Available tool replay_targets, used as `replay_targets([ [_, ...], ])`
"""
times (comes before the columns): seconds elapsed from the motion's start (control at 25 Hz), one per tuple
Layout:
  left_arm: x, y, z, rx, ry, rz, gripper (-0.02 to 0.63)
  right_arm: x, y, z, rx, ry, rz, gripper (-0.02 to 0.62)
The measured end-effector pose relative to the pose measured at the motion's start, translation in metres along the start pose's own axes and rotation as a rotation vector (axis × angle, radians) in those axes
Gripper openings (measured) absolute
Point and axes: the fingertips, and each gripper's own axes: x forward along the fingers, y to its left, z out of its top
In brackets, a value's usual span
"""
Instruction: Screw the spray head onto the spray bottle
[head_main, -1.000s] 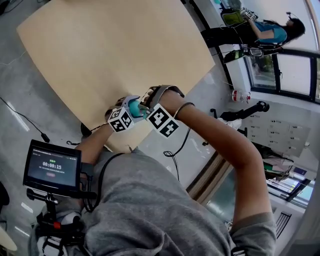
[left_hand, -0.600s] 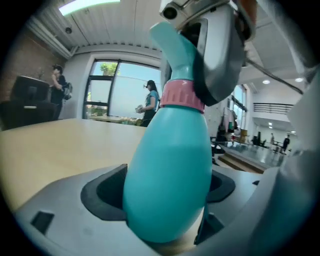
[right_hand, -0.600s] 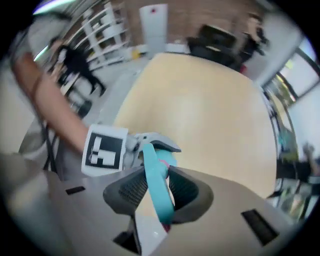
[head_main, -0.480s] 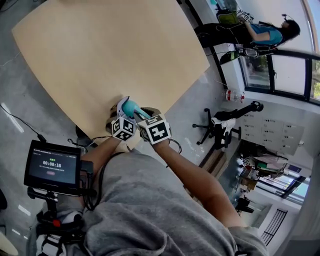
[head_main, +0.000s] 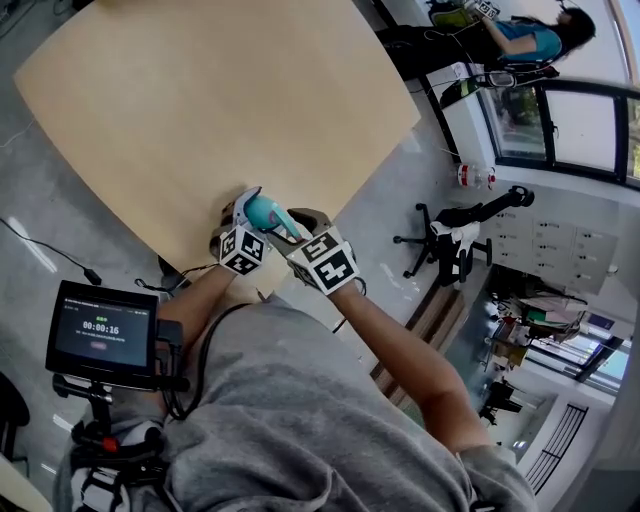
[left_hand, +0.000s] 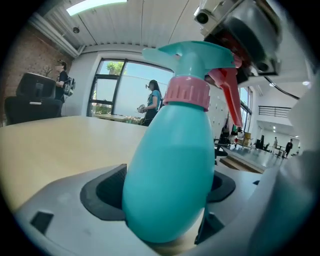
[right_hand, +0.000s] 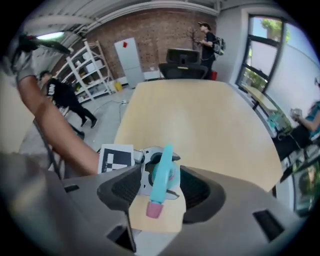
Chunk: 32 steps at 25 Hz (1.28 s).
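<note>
A teal spray bottle (left_hand: 170, 170) stands upright at the near edge of the tan table (head_main: 200, 100). My left gripper (left_hand: 167, 210) is shut on its rounded body. A pink collar (left_hand: 186, 92) joins the teal spray head (left_hand: 200, 55) to the neck, and the red trigger (left_hand: 227, 92) hangs to the right. My right gripper (right_hand: 160, 195) is open. Its jaws stand either side of the spray head (right_hand: 161, 175) with gaps showing, and the pink tip (right_hand: 154, 210) points toward its camera. In the head view both grippers meet at the bottle (head_main: 265, 212).
A small monitor (head_main: 100, 325) with a timer is mounted at my lower left. An office chair (head_main: 450, 235) stands on the grey floor to the right of the table. A person (head_main: 520, 35) sits by the windows at the far right. The grippers work right at the table's edge.
My right gripper has let go of the spray head and drawn back from it. The head has turned, so its trigger now points right in the left gripper view.
</note>
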Motion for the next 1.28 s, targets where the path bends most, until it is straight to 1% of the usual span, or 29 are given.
replay_targets([
  [0.08, 0.0, -0.008, 0.0, 0.036, 0.007, -0.069, 0.403, -0.03, -0.003, 0.018, -0.162, -0.041, 0.053, 0.225],
  [0.12, 0.0, -0.013, 0.0, 0.054, 0.013, -0.107, 0.403, -0.045, -0.005, 0.028, -0.283, -0.055, 0.081, 0.225],
  [0.16, -0.001, -0.017, -0.001, 0.07, 0.02, -0.145, 0.403, -0.056, -0.005, 0.034, -0.454, -0.049, 0.106, 0.225],
  [0.2, -0.002, -0.02, -0.001, 0.085, 0.027, -0.182, 0.403, -0.064, -0.005, 0.036, -0.681, -0.011, 0.124, 0.225],
  [0.28, -0.003, -0.023, -0.003, 0.107, 0.044, -0.245, 0.403, -0.064, -0.001, 0.02, -1.221, 0.132, 0.158, 0.225],
  [0.32, -0.004, -0.024, -0.004, 0.117, 0.052, -0.274, 0.403, -0.059, 0.001, 0.007, -1.454, 0.204, 0.182, 0.225],
  [0.36, -0.004, -0.025, -0.005, 0.127, 0.059, -0.3, 0.403, -0.05, 0.003, -0.004, -1.623, 0.256, 0.212, 0.225],
  [0.4, -0.004, -0.025, -0.006, 0.135, 0.065, -0.323, 0.403, -0.04, 0.005, -0.012, -1.732, 0.287, 0.245, 0.225],
  [0.48, -0.004, -0.026, -0.009, 0.146, 0.076, -0.361, 0.403, -0.018, 0.008, -0.022, -1.855, 0.315, 0.303, 0.225],
  [0.56, -0.003, -0.025, -0.01, 0.156, 0.086, -0.394, 0.403, 0.004, 0.012, -0.025, -1.924, 0.315, 0.334, 0.225],
  [0.6, -0.003, -0.024, -0.01, 0.16, 0.09, -0.408, 0.403, 0.013, 0.014, -0.025, -1.933, 0.312, 0.339, 0.223],
  [0.64, -0.003, -0.023, -0.01, 0.163, 0.091, -0.416, 0.403, 0.021, 0.016, -0.025, -1.913, 0.319, 0.339, 0.22],
  [0.68, -0.003, -0.022, -0.009, 0.165, 0.088, -0.419, 0.403, 0.026, 0.016, -0.025, -1.85, 0.334, 0.33, 0.169],
  [0.72, -0.003, -0.02, -0.008, 0.168, 0.082, -0.417, 0.405, 0.029, 0.015, -0.024, -1.733, 0.343, 0.312, 0.137],
  [0.76, -0.003, -0.019, -0.007, 0.169, 0.074, -0.406, 0.403, 0.031, 0.013, -0.02, -1.565, 0.339, 0.287, 0.137],
  [0.84, -0.002, -0.015, -0.004, 0.167, 0.052, -0.365, 0.403, 0.033, 0.007, -0.011, -1.154, 0.3, 0.235, 0.135],
  [0.92, -0.002, -0.01, -0.002, 0.156, 0.022, -0.299, 0.403, 0.035, -0.001, -0.004, -0.753, 0.239, 0.168, 0.135],
  [0.96, -0.003, -0.007, -0.001, 0.15, 0.008, -0.26, 0.403, 0.036, -0.004, -0.001, -0.579, 0.205, 0.124, 0.135],
  [1.0, -0.004, -0.004, 0.0, 0.143, -0.002, -0.221, 0.403, 0.036, -0.007, 0.002, -0.427, 0.168, 0.076, 0.135],
  [1.04, -0.005, -0.002, 0.0, 0.135, -0.01, -0.184, 0.403, 0.036, -0.009, 0.004, -0.302, 0.133, 0.031, 0.135],
  [1.08, -0.006, 0.0, 0.0, 0.127, -0.016, -0.151, 0.403, 0.036, -0.01, 0.005, -0.208, 0.108, -0.008, 0.135],
  [1.12, -0.007, 0.002, -0.001, 0.119, -0.021, -0.122, 0.403, 0.036, -0.01, 0.006, -0.147, 0.097, -0.04, 0.135],
  [1.2, -0.009, 0.005, -0.002, 0.101, -0.027, -0.07, 0.403, 0.038, -0.009, 0.007, -0.093, 0.11, -0.082, 0.135],
  [1.28, -0.012, 0.01, -0.006, 0.084, -0.026, -0.03, 0.403, 0.042, -0.005, 0.01, -0.082, 0.13, -0.102, 0.135],
])
